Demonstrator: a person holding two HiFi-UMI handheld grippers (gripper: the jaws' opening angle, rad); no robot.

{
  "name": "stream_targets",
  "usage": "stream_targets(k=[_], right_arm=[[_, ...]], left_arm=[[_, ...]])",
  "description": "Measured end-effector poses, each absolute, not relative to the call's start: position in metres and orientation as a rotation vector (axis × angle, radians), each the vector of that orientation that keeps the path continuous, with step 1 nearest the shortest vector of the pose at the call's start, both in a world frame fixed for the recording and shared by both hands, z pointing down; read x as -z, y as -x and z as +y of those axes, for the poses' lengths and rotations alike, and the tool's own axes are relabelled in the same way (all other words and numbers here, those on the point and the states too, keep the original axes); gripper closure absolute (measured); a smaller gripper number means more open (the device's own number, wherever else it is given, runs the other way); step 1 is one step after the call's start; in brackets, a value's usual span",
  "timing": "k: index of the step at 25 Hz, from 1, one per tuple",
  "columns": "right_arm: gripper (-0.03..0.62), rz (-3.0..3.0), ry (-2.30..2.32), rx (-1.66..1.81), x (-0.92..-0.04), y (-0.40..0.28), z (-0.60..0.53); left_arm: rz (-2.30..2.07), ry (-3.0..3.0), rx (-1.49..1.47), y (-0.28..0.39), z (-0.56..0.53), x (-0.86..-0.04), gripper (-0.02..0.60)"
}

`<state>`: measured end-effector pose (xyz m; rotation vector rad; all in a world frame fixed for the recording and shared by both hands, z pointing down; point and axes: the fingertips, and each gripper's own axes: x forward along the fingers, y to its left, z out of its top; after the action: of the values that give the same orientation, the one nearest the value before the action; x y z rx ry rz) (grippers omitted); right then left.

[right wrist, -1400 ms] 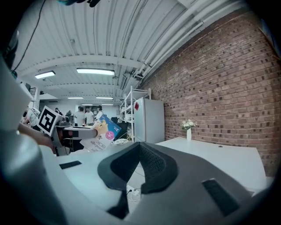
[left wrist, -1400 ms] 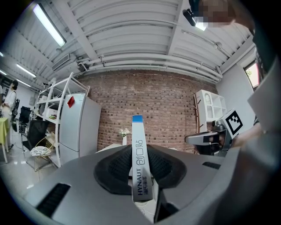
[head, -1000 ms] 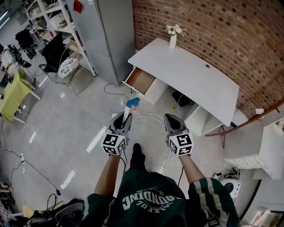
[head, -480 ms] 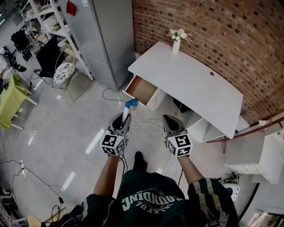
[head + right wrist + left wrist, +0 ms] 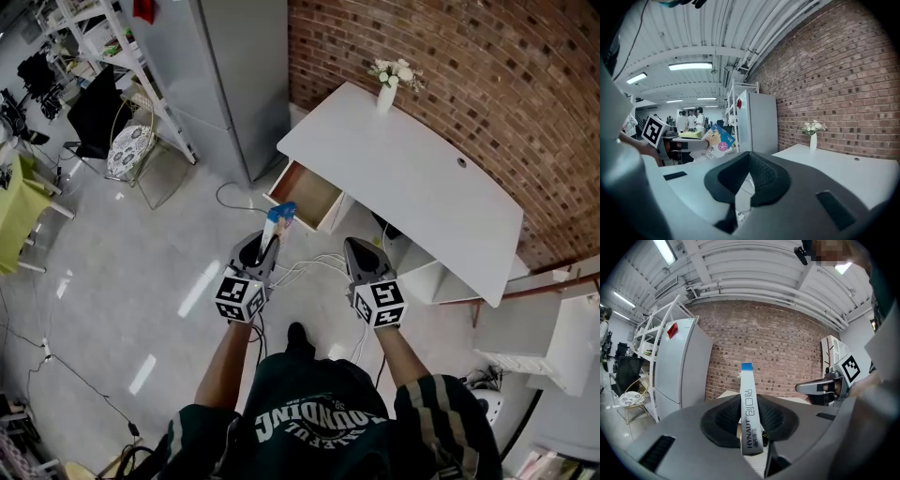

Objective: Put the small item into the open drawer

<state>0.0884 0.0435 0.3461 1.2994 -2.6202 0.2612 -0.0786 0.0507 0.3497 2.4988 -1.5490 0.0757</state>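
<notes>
A thin white packet with a blue top (image 5: 277, 225) stands upright in my left gripper (image 5: 266, 247), which is shut on its lower part. In the left gripper view the packet (image 5: 749, 413) shows edge-on between the black pads of this gripper (image 5: 751, 423). The open wooden drawer (image 5: 305, 193) sticks out of the white desk (image 5: 412, 178), just beyond and to the right of the packet. My right gripper (image 5: 359, 249) is held level beside the left one. Its pads (image 5: 757, 171) meet at the tip of the gripper (image 5: 749, 157) with nothing between them.
A grey refrigerator (image 5: 225, 75) stands left of the desk, against the brick wall (image 5: 487, 66). A white vase of flowers (image 5: 386, 94) is on the desk's far corner. Cables (image 5: 314, 266) lie on the floor below the grippers. A chair (image 5: 122, 150) and shelves are further left.
Both grippers have moved forward together towards the desk, and the open drawer now lies closer to the packet. The grip on the packet is unchanged.
</notes>
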Motion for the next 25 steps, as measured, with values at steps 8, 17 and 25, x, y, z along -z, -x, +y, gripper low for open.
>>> stream_targets(k=[8, 17, 25], right_arm=[[0.571, -2.583, -1.334, -0.287, -0.357, -0.086, 0.020], [0.571, -2.586, -1.326, -0.316, -0.367, -0.086, -0.030], [0.571, -2.624, -1.255, -0.350, -0.374, -0.073, -0.098]], left_arm=[[-1.500, -2.505, -0.091, 0.085, 0.019, -0.360, 0.482], [-1.491, -2.489, -0.111, 0.079, -0.027, -0.372, 0.482], [-1.536, -2.429, -0.143, 0.087, -0.076, -0.386, 0.482]])
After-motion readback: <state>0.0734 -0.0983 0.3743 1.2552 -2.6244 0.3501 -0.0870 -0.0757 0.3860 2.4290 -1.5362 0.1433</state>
